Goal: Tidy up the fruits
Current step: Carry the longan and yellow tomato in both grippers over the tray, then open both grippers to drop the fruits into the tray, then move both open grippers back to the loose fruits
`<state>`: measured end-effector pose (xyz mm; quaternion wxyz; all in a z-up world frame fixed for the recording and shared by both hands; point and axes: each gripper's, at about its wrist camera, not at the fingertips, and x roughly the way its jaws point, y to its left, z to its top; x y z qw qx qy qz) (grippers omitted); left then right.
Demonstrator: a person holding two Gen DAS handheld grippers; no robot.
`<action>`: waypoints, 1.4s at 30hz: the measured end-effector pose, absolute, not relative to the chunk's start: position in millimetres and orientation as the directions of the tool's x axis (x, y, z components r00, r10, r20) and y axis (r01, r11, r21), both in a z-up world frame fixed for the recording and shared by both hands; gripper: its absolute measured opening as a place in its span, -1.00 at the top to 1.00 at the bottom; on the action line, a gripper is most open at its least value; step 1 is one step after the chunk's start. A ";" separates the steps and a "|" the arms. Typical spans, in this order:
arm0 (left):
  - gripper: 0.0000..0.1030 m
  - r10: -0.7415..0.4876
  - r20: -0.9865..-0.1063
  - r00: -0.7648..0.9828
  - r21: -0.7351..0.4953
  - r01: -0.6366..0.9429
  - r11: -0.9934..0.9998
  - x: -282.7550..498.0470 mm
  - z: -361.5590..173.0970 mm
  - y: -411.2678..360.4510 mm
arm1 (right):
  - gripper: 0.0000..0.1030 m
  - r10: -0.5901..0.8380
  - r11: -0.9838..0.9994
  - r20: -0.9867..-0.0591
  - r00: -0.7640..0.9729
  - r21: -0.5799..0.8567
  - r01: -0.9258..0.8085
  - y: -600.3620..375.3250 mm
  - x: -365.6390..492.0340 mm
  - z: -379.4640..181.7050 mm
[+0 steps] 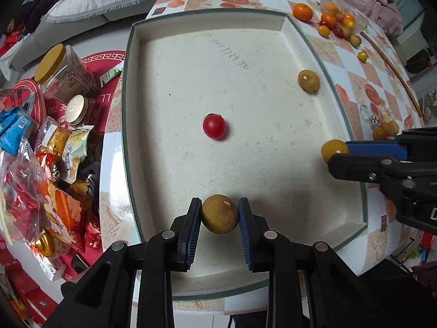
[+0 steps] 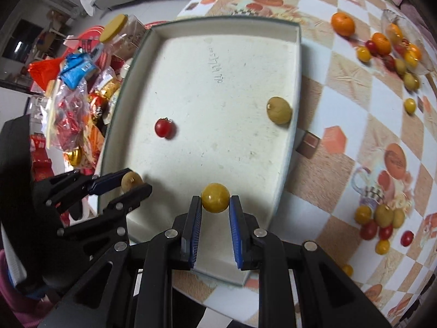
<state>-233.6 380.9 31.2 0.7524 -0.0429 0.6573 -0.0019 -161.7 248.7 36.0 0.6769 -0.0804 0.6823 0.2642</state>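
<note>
Brown longans (image 1: 220,214) two, red tomato (image 1: 214,126) one, in tray (image 1: 273,43).

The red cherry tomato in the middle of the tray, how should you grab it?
Grip the red cherry tomato across its round middle, coming down from above. It lies alone on the flat floor of the white tray, well away from the walls and the brown longan, so fingers fit on either side. Its stem end points sideways, so avoid pinching there.

Tray (image 1: 142,87) looked like matt, rough off-white foam. Red tomato (image 1: 214,126) and yellow tomato (image 2: 215,198) were glossy, smooth. Longan (image 1: 220,214) skin was dull, grainy. Gripper pads (image 1: 191,235) were ribbed blue rubber.
</note>
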 end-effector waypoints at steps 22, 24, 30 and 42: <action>-0.46 -0.012 -0.991 0.135 -0.018 -0.039 0.999 -240.2 33.7 379.9 | -0.61 0.185 0.847 -0.982 -0.035 0.177 -0.502 264.1 -164.5 28.9; -0.46 -0.005 -0.989 0.145 -0.009 -0.023 1.000 -239.2 39.6 378.3 | -0.64 0.186 0.857 -0.982 -0.024 0.174 -0.486 255.8 -162.0 36.6; -0.46 -0.016 -0.983 0.184 -0.007 0.048 0.999 -228.8 60.0 362.5 | -0.99 0.203 0.912 -0.979 -0.003 0.190 -0.363 196.2 -157.2 49.4; -0.46 -0.115 -0.965 0.234 -0.037 0.311 0.950 -187.2 85.3 259.1 | -0.99 0.118 0.993 -0.993 -0.029 0.117 0.027 44.5 -180.6 31.3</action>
